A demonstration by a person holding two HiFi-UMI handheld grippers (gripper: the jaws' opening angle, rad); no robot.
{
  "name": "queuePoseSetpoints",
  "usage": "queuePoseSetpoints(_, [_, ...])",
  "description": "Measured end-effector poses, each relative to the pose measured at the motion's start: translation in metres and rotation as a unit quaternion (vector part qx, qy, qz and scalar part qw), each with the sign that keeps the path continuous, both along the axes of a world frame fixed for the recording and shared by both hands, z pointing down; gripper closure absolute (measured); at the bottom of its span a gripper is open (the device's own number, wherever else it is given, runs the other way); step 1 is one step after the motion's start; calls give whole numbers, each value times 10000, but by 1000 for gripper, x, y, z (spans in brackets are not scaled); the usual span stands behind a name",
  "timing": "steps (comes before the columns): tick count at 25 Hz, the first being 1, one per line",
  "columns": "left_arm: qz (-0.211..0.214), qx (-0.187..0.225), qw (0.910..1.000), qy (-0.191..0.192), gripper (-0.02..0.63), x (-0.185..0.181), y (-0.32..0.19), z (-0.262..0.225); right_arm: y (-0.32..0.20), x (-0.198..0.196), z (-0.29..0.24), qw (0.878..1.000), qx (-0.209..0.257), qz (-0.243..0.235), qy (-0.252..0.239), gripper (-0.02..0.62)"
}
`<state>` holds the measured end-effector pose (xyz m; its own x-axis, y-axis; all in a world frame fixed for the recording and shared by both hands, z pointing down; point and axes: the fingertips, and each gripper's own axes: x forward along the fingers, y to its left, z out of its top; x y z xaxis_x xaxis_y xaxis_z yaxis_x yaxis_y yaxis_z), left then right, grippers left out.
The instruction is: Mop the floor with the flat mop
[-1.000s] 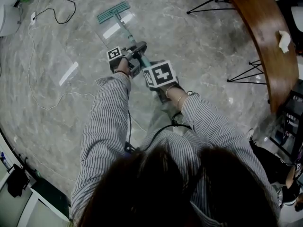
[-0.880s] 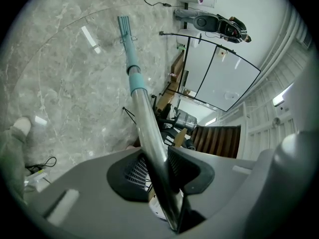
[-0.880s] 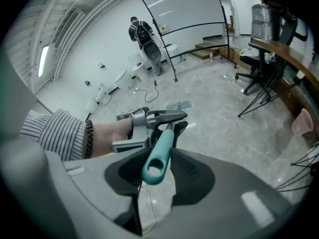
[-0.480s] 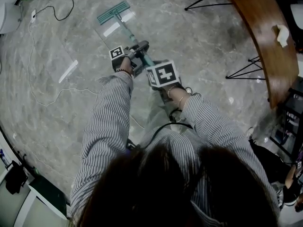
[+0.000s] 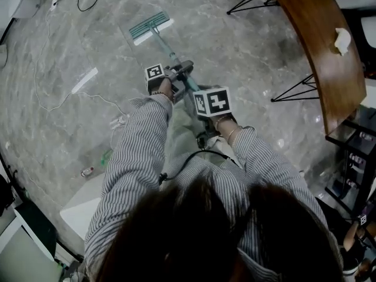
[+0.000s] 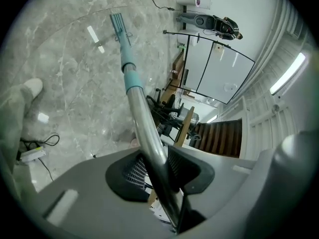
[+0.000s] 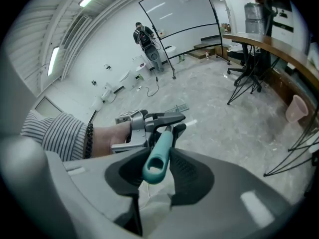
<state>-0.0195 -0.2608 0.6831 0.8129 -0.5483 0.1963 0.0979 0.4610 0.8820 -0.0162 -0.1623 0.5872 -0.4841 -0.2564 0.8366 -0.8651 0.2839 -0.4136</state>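
The flat mop has a teal head (image 5: 151, 27) lying flat on the grey marble floor, far ahead of me. Its pole (image 5: 171, 54) runs back to my hands, metal with a teal sleeve (image 6: 131, 77). My left gripper (image 5: 178, 74) is shut on the metal pole (image 6: 149, 138), lower down the shaft. My right gripper (image 5: 197, 96) is shut on the teal handle end (image 7: 158, 156), just behind the left gripper (image 7: 149, 121). The mop head (image 6: 118, 21) shows far off in the left gripper view.
A curved wooden counter (image 5: 320, 51) with a crumpled tissue (image 5: 341, 40) runs along the right, black wire legs (image 5: 294, 90) beneath it. White cables (image 5: 61, 101) trail over the floor at left. A white board (image 5: 82, 207) and a small bottle (image 5: 88, 171) lie lower left. A person (image 7: 144, 36) stands far off.
The mop head has been drawn back along the floor toward me, and my view has moved back with it. The white board has come into view. Both grippers keep their hold.
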Motion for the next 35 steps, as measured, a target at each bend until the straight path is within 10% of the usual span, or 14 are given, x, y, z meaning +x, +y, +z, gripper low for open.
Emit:
queuePoseSetpoints(21, [9,-160,9994,300,499,246,348,-36,337,252,-51,9998,-170,54,-70,479])
queuePoseSetpoints(35, [1167,-55,9909,674,481,275,444,-71,422,263,-87,9987,-202,-449,152,471])
